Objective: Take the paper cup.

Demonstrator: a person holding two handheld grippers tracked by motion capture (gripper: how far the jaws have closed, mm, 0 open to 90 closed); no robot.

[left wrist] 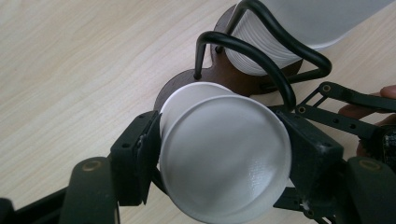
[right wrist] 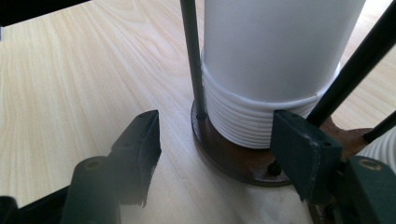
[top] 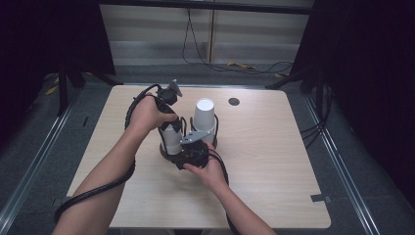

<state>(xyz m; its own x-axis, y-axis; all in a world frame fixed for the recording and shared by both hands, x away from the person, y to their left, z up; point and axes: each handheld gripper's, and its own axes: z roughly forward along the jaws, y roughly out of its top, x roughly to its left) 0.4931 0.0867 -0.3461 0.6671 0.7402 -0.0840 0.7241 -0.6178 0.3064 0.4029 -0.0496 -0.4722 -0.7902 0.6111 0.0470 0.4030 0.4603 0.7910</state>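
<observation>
Table: we see pale wood [top: 274, 161], dark floor around.
Left gripper [left wrist: 219, 154]: clamps a white cup [left wrist: 224, 163], its mouth hidden.
Right gripper [right wrist: 215, 149]: jaws apart, empty, at the cup stack [right wrist: 275, 70]; stack top cut off.
Holder [right wrist: 233, 158]: partly hidden.

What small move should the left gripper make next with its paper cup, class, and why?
Probably lower the cup straight down into the holder's near ring. The left gripper is clamped on its sides and holds it just above that dark base, while the right gripper, jaws apart, sits by the stack of cups.
</observation>
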